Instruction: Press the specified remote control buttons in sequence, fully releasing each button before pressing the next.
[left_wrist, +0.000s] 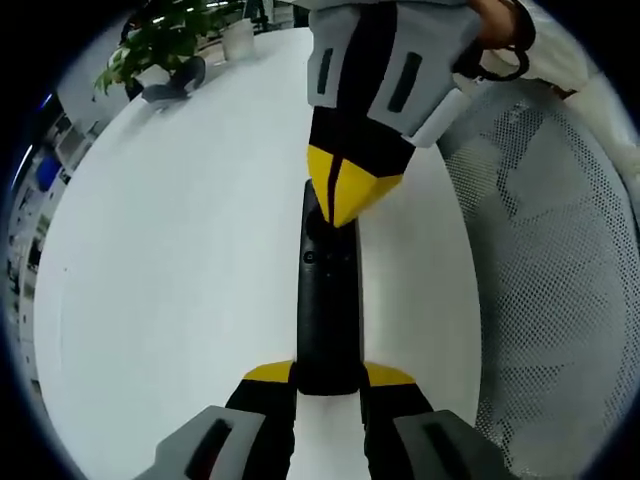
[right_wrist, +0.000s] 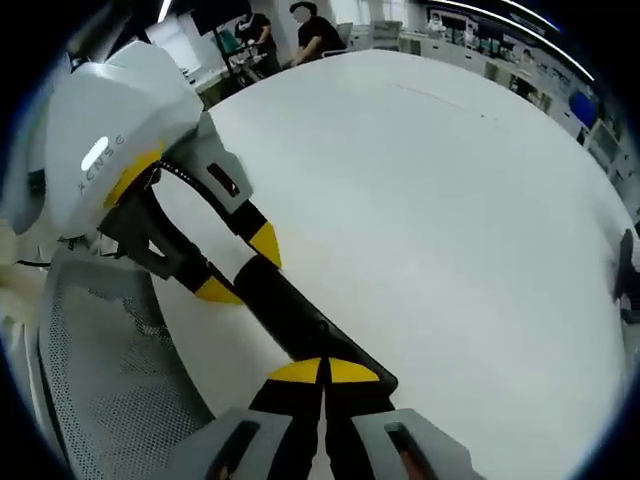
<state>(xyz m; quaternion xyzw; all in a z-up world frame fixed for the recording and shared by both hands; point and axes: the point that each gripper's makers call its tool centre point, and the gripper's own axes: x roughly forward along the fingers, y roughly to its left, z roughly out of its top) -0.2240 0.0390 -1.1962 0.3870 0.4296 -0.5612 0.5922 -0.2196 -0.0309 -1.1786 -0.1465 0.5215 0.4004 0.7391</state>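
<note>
left gripper view: the black remote control (left_wrist: 328, 310) lies lengthwise at centre frame on the white table (left_wrist: 180, 260), its near end clamped between the yellow-tipped jaws of the left gripper (left_wrist: 328, 378) at the bottom; the right gripper (left_wrist: 345, 195) descends from the top with its yellow tips brought together into one point that rests on the remote's upper part, just above a row of small buttons. a potted plant (left_wrist: 160, 40) and a white cup (left_wrist: 238, 38) stand at the upper left, and a white mesh chair (left_wrist: 540, 260) fills the right. right gripper view: the same closed tips rise from the bottom centre, meeting on the near end of the remote, which runs diagonally to the upper left, where the left gripper grips its far end. judged as a press in progress: to do it well, the left grip should stay firm and level so the remote cannot tip, the closed point should push straight down on one button alone, then lift fully clear before moving to the next, keeping the remote in frame.
</note>
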